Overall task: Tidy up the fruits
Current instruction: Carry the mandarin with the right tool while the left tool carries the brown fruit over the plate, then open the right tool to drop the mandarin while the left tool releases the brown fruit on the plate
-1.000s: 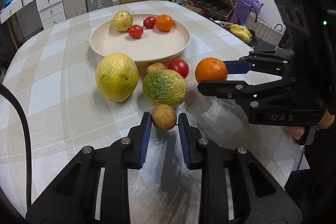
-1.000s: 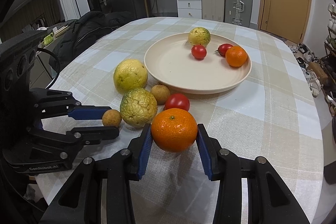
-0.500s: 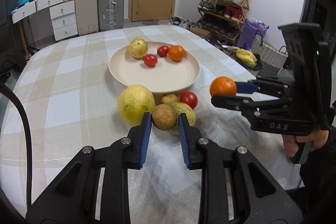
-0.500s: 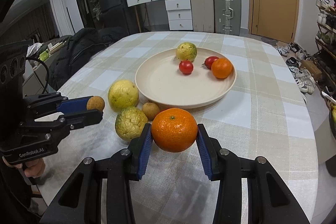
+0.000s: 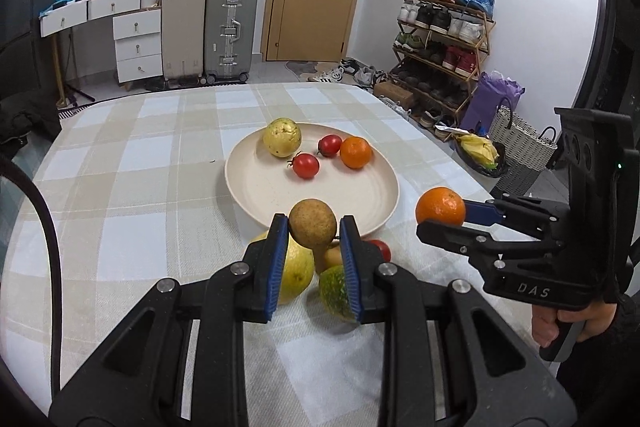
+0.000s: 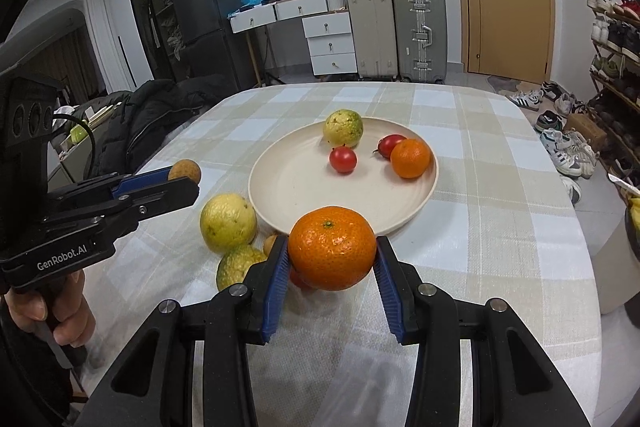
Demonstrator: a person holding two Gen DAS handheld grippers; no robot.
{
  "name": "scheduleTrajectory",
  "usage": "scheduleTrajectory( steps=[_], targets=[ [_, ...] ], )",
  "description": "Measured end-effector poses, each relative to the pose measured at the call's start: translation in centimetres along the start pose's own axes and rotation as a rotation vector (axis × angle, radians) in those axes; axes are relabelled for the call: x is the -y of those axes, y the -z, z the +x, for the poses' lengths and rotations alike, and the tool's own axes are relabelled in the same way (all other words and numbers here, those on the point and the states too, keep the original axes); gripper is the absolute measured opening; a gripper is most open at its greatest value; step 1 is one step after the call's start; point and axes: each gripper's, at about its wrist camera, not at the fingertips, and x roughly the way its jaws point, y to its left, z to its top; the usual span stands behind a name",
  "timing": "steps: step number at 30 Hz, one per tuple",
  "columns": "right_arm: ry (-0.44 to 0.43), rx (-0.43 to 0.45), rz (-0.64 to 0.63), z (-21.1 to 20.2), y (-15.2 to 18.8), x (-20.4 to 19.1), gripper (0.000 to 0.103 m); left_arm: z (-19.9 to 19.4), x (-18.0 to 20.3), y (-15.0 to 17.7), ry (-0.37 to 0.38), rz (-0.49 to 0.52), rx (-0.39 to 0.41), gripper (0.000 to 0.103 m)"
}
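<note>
Left claw (image 5: 313,231) clamping brown fruit (image 5: 312,223), right claw (image 6: 331,255) clamping orange (image 6: 332,247)

My left gripper (image 5: 313,233) and right gripper (image 6: 332,255) are black plastic with silver screws behind blue ribbed jaws; their bodies read "GenRobot.AI" and "DAS".

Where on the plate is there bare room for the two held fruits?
The plate is bare across its near and left parts. Its far side is crowded: yellow-green fruit, two tomatoes, orange. The cloth before its near rim is packed with fruit.
</note>
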Motion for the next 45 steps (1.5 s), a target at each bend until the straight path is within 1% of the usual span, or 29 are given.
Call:
scheduleTrajectory(
  steps=[5,8,11,16,19,24,33,37,45],
  targets=[
    [-0.005,-0.009,0.015,0.9,-0.6,0.4,0.043,1.8,0.0,-0.6,-0.010,-0.007,-0.017,0.024],
    [-0.004,-0.010,0.017,1.3,-1.1,0.5,0.043,3.1,0.1,-0.9,-0.033,0.001,-0.025,0.024],
    [-0.014,-0.009,0.032,1.8,-1.5,0.8,0.043,4.4,-0.1,-1.2,-0.039,-0.014,-0.042,0.024],
    [0.002,-0.012,0.067,2.8,-2.5,1.4,0.043,6.4,-0.4,-1.6,-0.062,-0.018,-0.065,0.024],
    [0.002,-0.024,0.096,3.7,-2.9,2.2,0.043,7.4,-0.3,-1.9,-0.077,-0.010,-0.077,0.024],
    [0.016,-0.056,0.099,5.2,-2.9,2.7,0.043,8.9,-0.2,-2.3,-0.101,0.001,-0.096,0.024],
    [0.011,-0.065,0.121,6.1,-3.1,3.5,0.043,10.6,0.3,-2.4,-0.132,0.028,-0.108,0.024],
    [0.007,-0.065,0.130,6.4,-3.2,3.7,0.043,11.2,0.1,-2.6,-0.130,0.010,-0.119,0.024],
    [-0.004,-0.069,0.130,6.3,-3.2,3.7,0.043,11.6,0.1,-2.5,-0.135,0.005,-0.130,0.024]
  ],
)
